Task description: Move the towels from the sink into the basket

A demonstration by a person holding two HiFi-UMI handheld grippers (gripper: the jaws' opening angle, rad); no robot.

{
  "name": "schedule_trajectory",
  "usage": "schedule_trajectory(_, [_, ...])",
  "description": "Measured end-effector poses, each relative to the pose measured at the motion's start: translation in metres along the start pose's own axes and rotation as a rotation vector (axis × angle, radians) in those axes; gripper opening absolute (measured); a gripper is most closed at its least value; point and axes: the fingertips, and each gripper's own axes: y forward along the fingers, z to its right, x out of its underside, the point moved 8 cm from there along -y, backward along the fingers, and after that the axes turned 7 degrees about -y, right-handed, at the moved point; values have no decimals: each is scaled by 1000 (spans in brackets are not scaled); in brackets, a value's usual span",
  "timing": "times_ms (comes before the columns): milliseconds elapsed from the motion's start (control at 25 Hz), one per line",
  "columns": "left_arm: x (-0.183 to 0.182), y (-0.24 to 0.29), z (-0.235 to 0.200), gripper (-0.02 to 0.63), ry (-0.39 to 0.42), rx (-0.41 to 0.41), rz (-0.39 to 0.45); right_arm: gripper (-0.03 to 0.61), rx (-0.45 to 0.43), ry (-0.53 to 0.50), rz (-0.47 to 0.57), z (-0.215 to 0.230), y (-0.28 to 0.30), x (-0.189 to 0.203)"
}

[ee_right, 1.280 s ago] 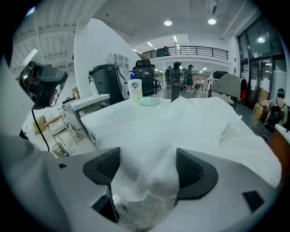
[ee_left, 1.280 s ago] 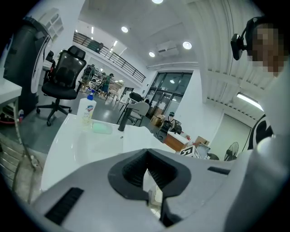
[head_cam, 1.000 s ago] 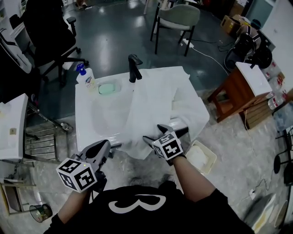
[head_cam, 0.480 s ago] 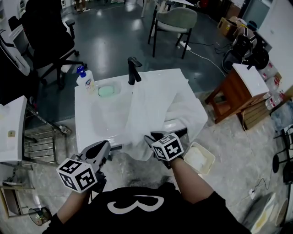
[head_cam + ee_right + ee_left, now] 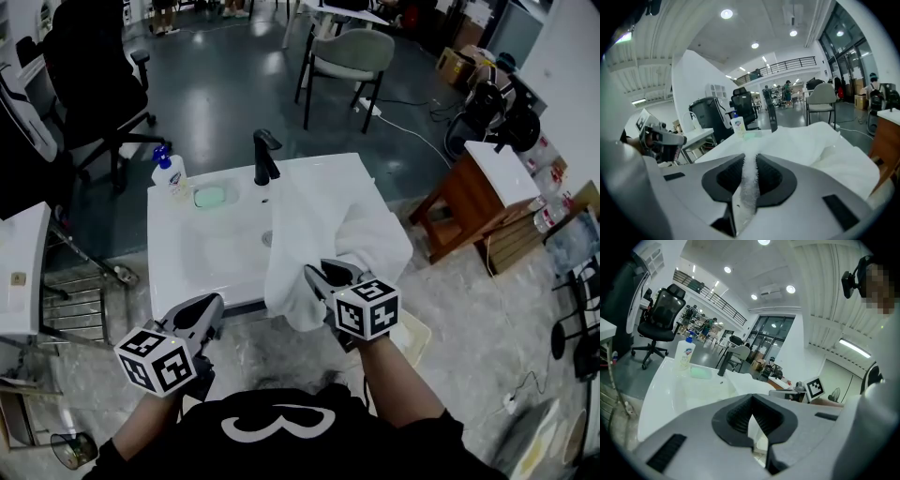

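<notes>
Since 1 second earlier, the right gripper (image 5: 324,275) had risen from the sink's front edge, and its jaws had just been closing from wide apart onto the near edge of the white towel (image 5: 323,211). That towel had lifted with it and bunched up, baring more of the basin around the drain (image 5: 268,238). The left gripper (image 5: 208,306) had kept its place at the sink's front left corner.

The right gripper view showed a strip of towel pile pinched between the 2 dark pads of the right gripper (image 5: 750,174), with the rest of the towel (image 5: 811,145) spreading away beyond the jaws. From the head view, the cloth hung from those jaws over the front rim and lay heaped across the right half of the sink (image 5: 178,272).

The left gripper (image 5: 751,414) had its jaws closed, the tips meeting and nothing between them; a corner of the towel (image 5: 740,380) lay well ahead of it.

A black faucet (image 5: 265,155) stood at the back rim, with a soap bottle (image 5: 170,173) and a green pad (image 5: 211,197) to its left. The basket (image 5: 419,339) sat on the floor (image 5: 469,309) at the sink's right, partly behind the right gripper's marker cube.
</notes>
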Motion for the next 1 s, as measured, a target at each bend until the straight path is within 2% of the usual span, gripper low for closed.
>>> schedule_trajectory(400, [-3,10,31,5,8,44,6,71,41,-53,205,4,-72,-74])
schedule_trajectory(760, [-6,32,63,5,22,50,15,71,85,-124,324,27,-138,-119])
schedule_trajectory(1000, [-5,60,91,5,30,62,21,71,108,-155,402,45,-189,-134])
